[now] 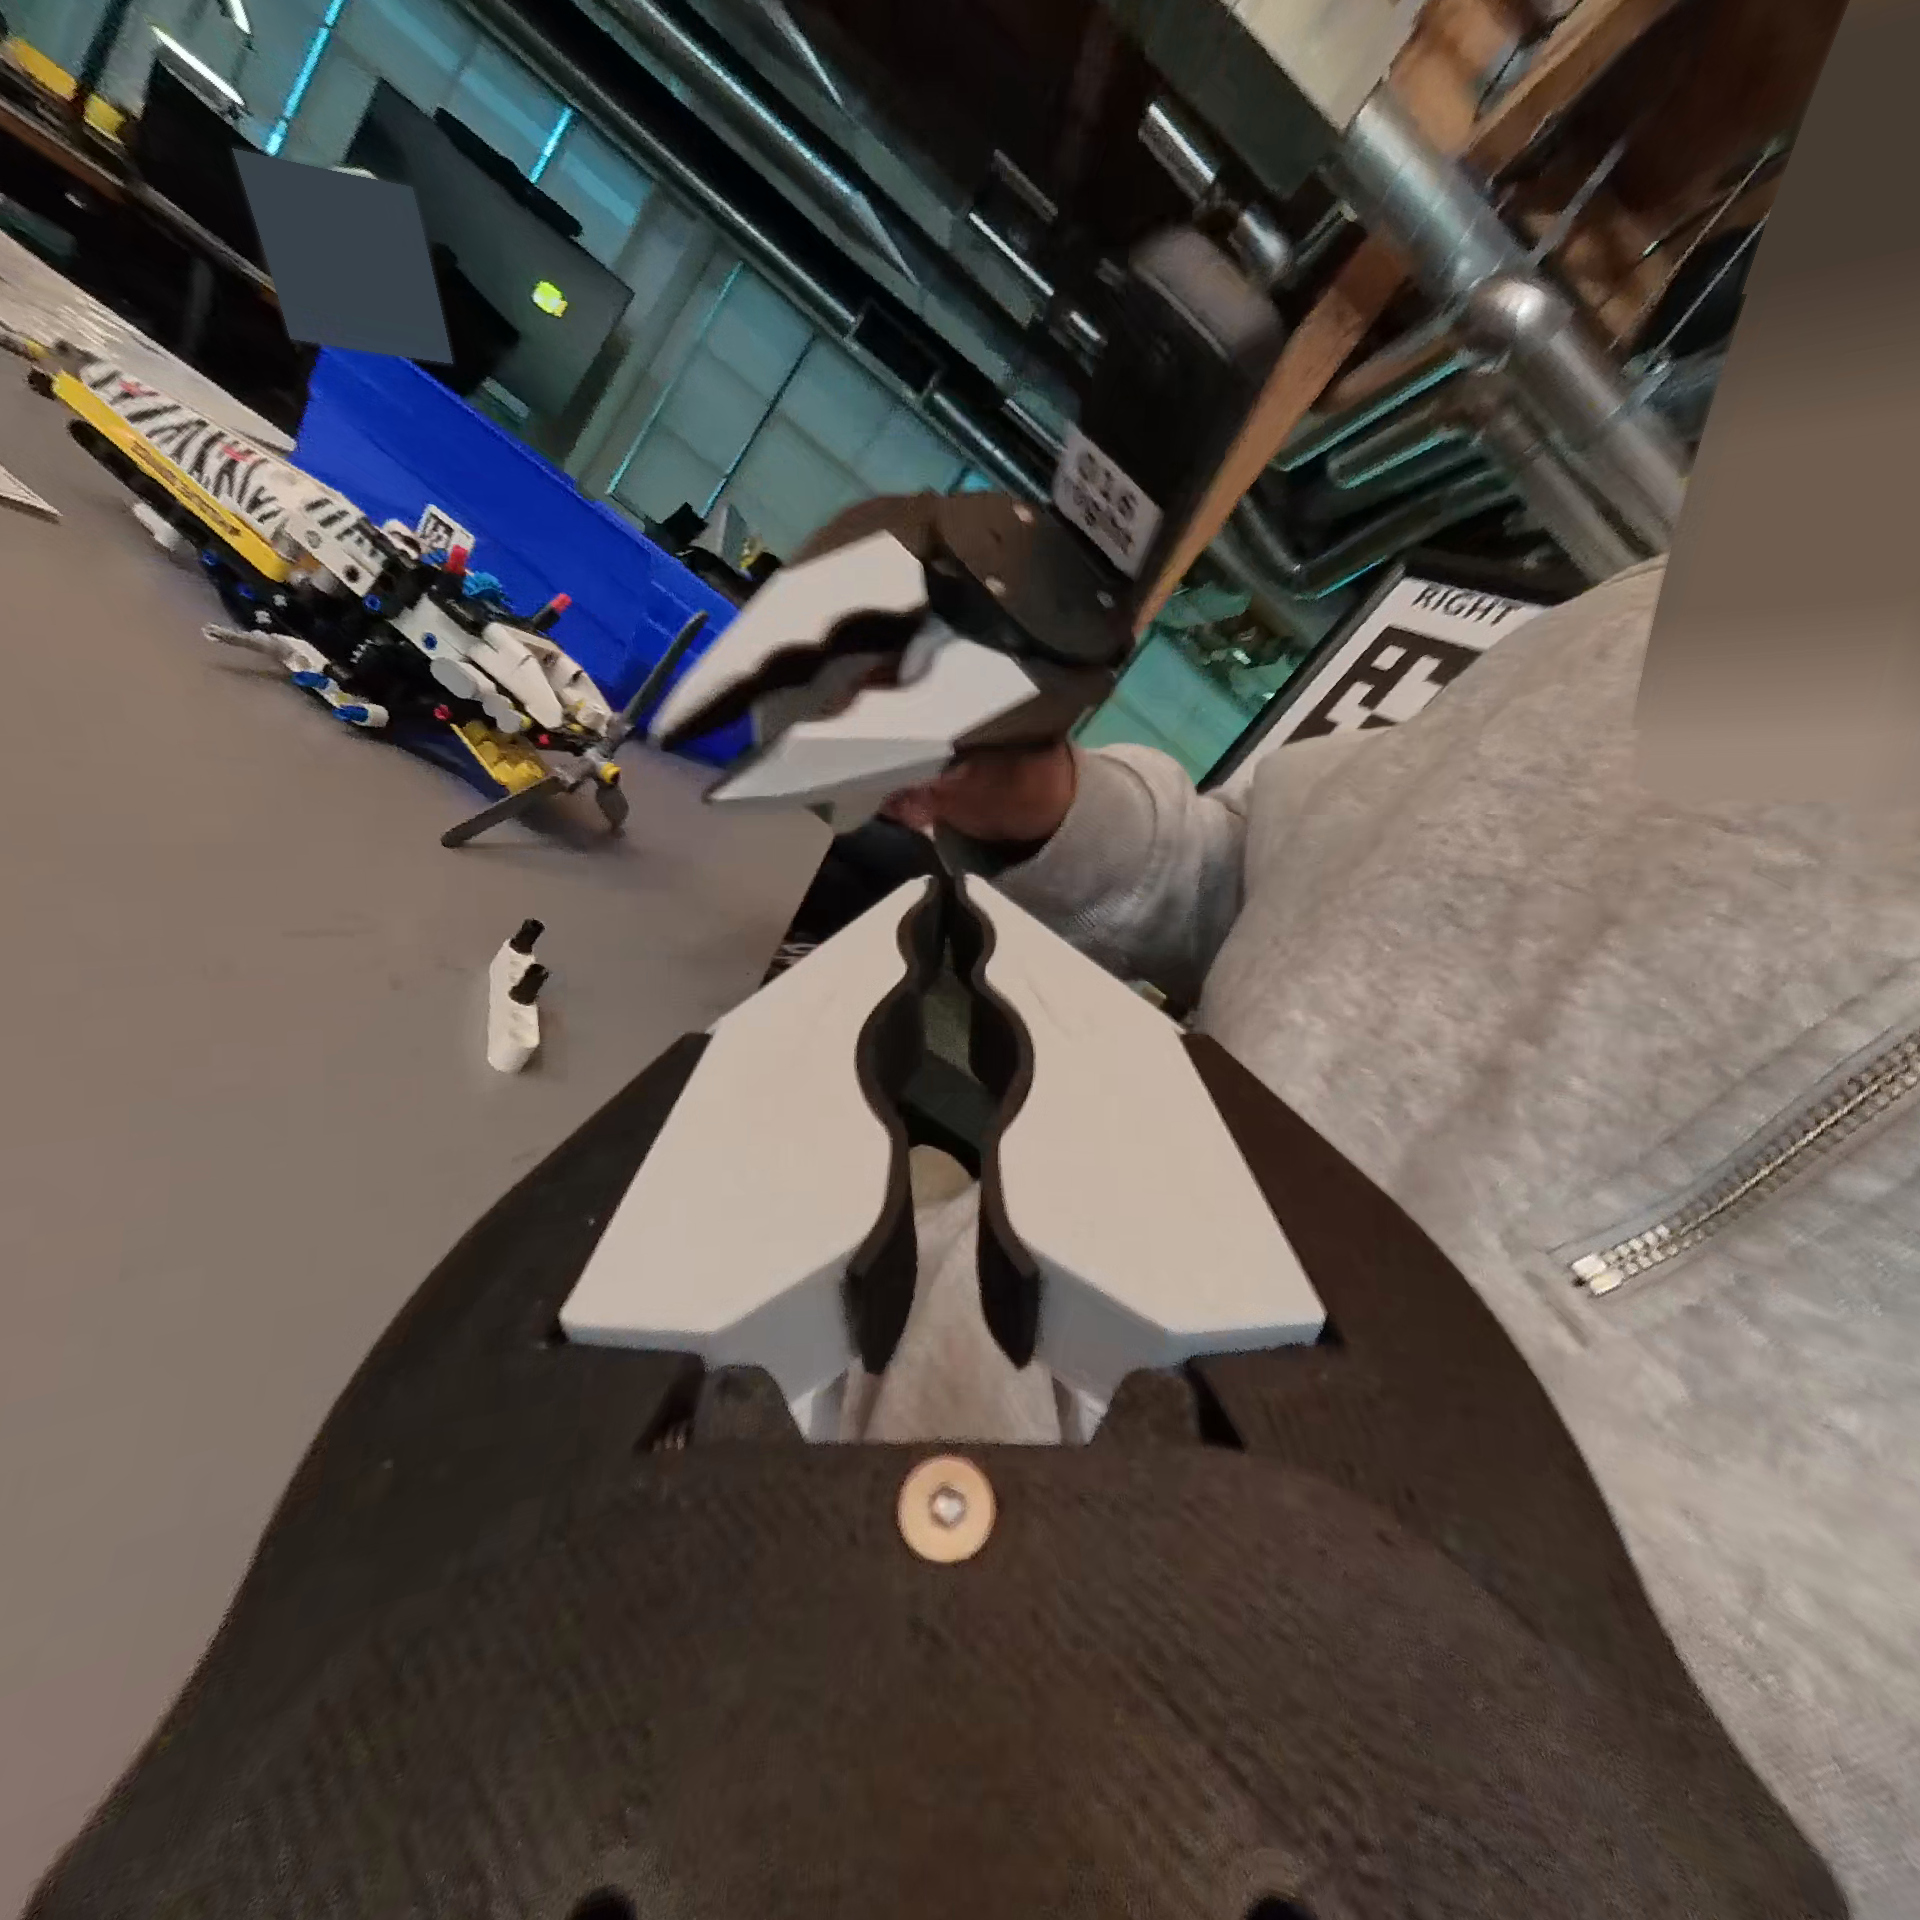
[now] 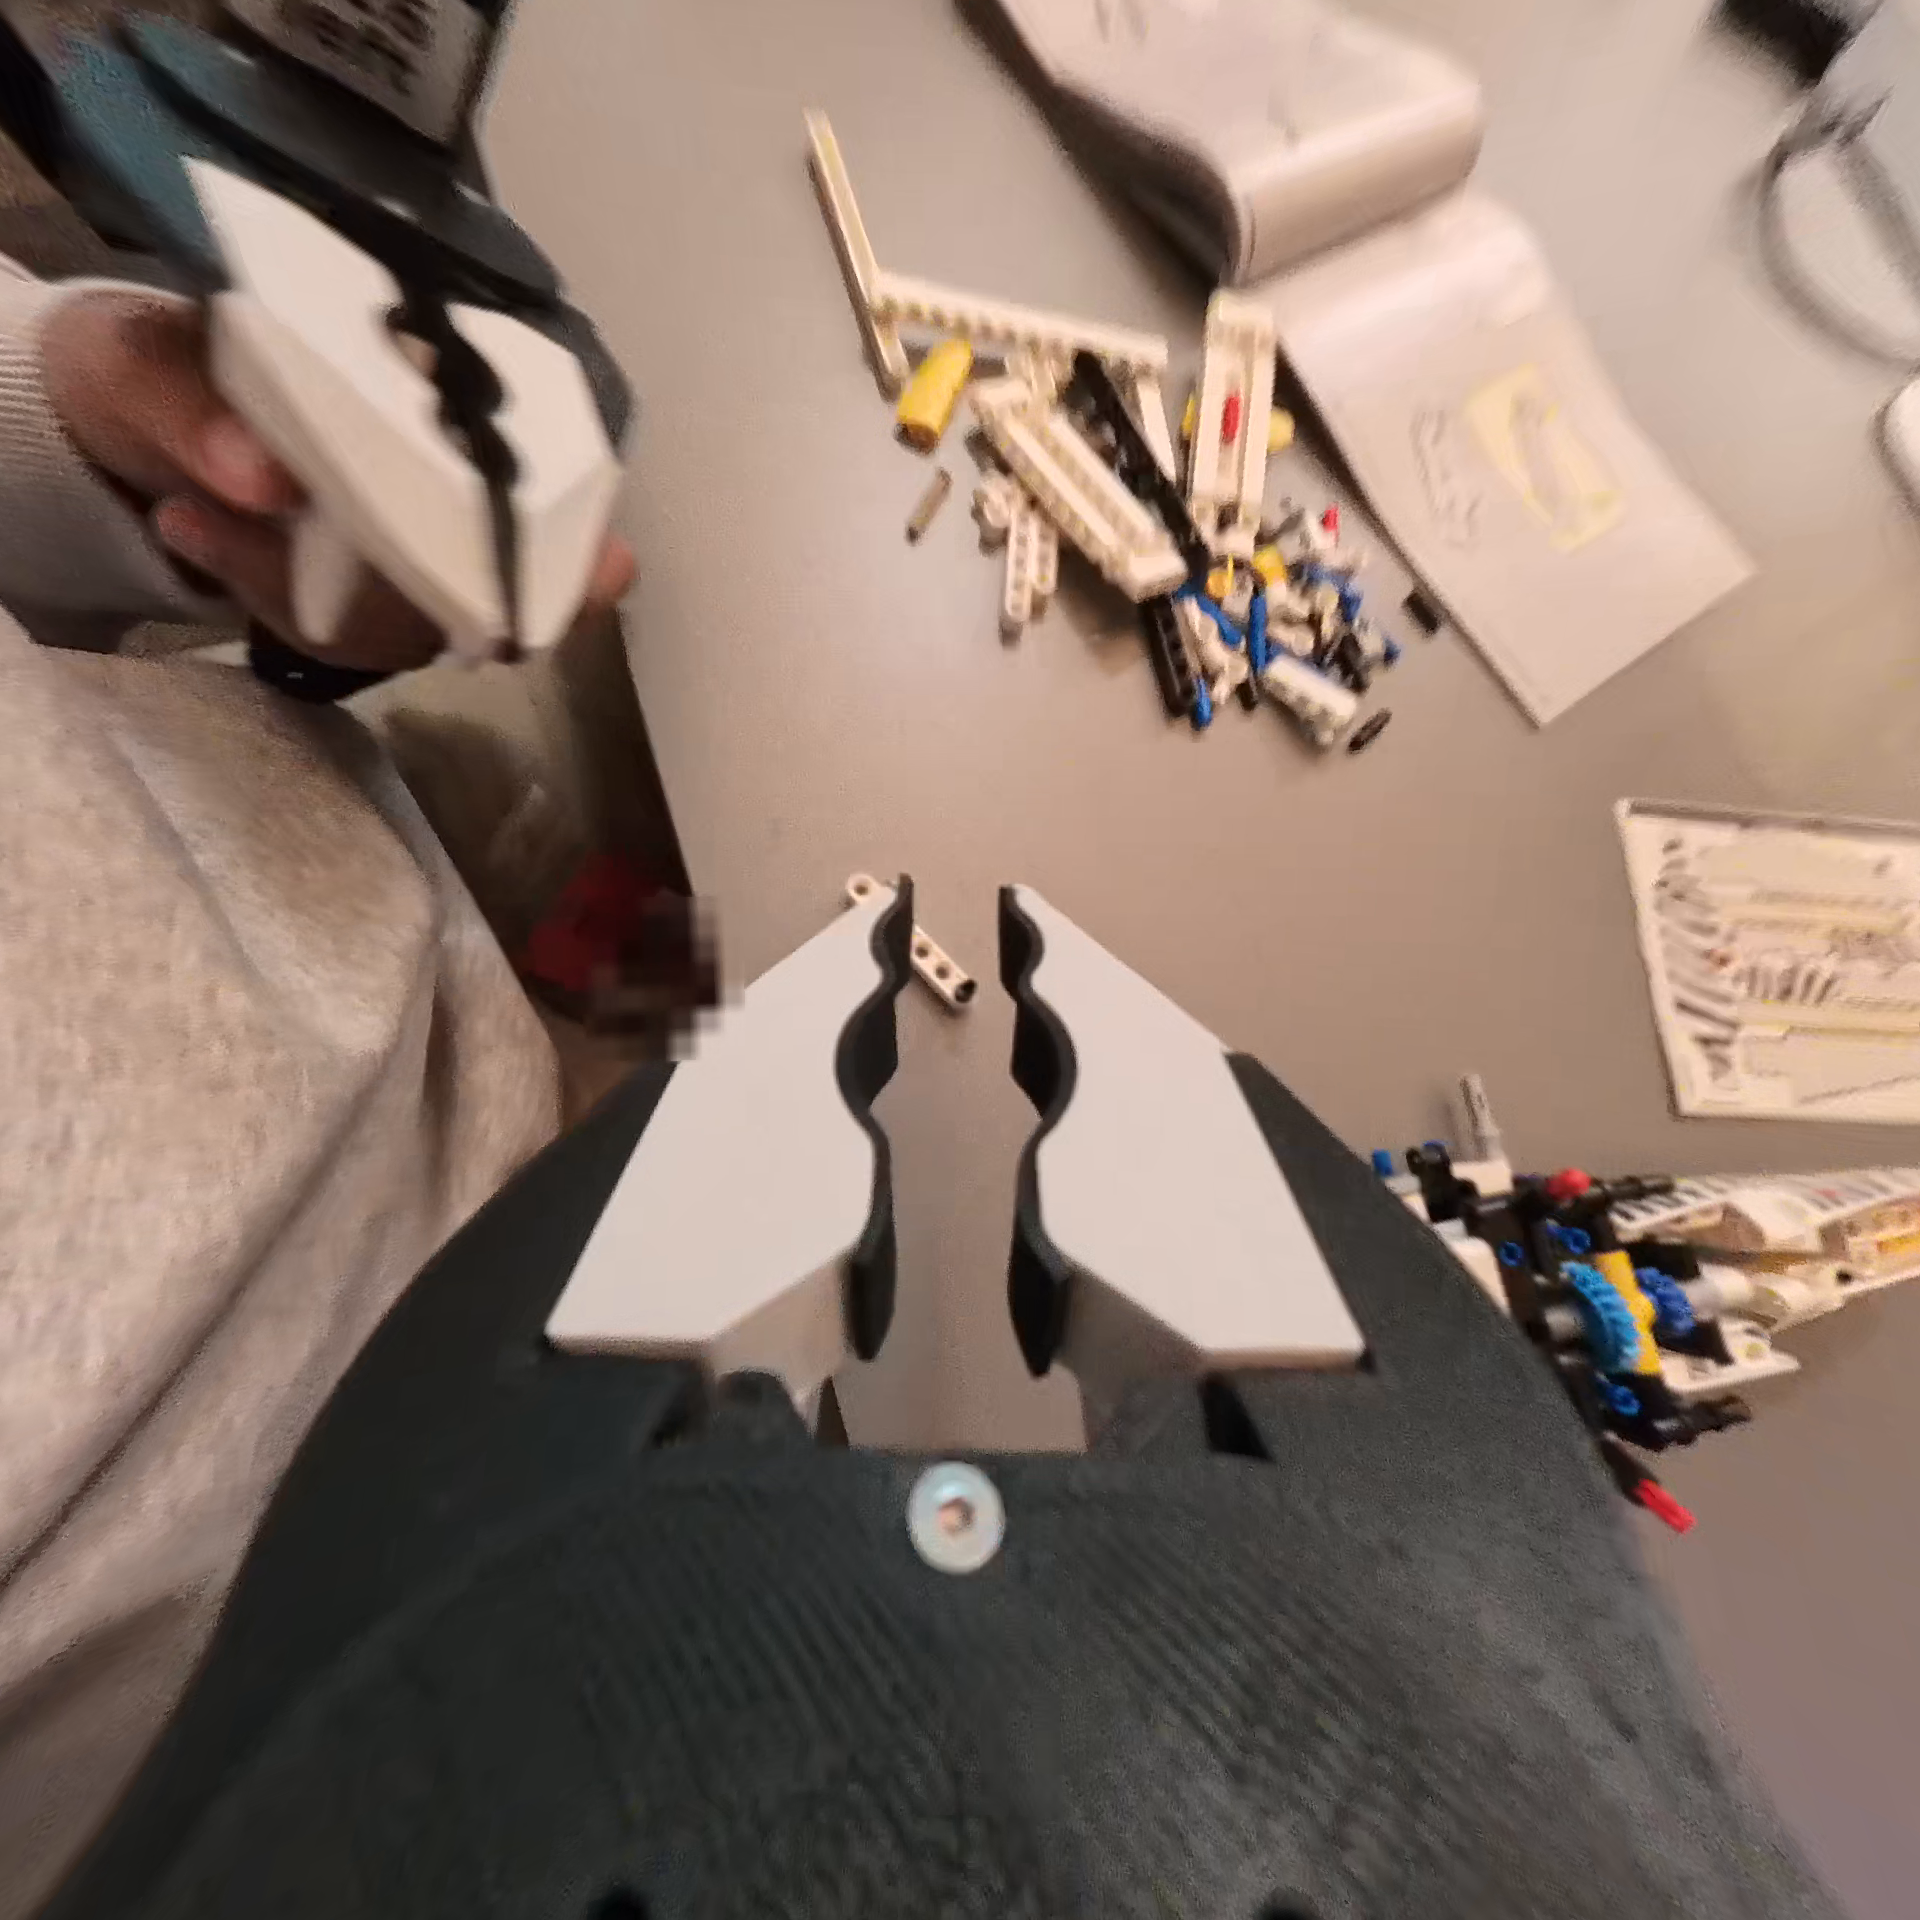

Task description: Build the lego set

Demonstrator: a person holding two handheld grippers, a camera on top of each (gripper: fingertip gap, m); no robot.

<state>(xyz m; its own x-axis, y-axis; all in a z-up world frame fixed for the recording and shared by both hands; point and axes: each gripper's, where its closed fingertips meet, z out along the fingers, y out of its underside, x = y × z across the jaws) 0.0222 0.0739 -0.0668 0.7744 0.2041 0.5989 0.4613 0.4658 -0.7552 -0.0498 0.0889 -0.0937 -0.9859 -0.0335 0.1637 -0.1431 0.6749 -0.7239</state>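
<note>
My left gripper (image 1: 943, 896) is shut, held up in front of the person's grey sweatshirt; a thin dark sliver shows at its tips and I cannot tell what it is. It also shows blurred in the right wrist view (image 2: 507, 636). My right gripper (image 2: 951, 896) is open and empty, hovering over a small white beam with black pins (image 2: 940, 968) that lies on the grey table (image 2: 790, 748). The left wrist view shows that beam (image 1: 514, 1003) and the right gripper (image 1: 691, 764) above the table edge. The partly built white, black and yellow model (image 1: 416, 623) lies beyond, also at the right (image 2: 1662, 1278).
A pile of loose white, black, blue and yellow parts (image 2: 1143, 520) lies at mid table. An open instruction booklet (image 2: 1507, 468) and a sticker sheet (image 2: 1787, 966) lie to the right. A blue bin (image 1: 468, 488) stands behind the model. The person's torso (image 1: 1558, 1039) is close. Tip to tip, the grippers are about 8 centimeters apart.
</note>
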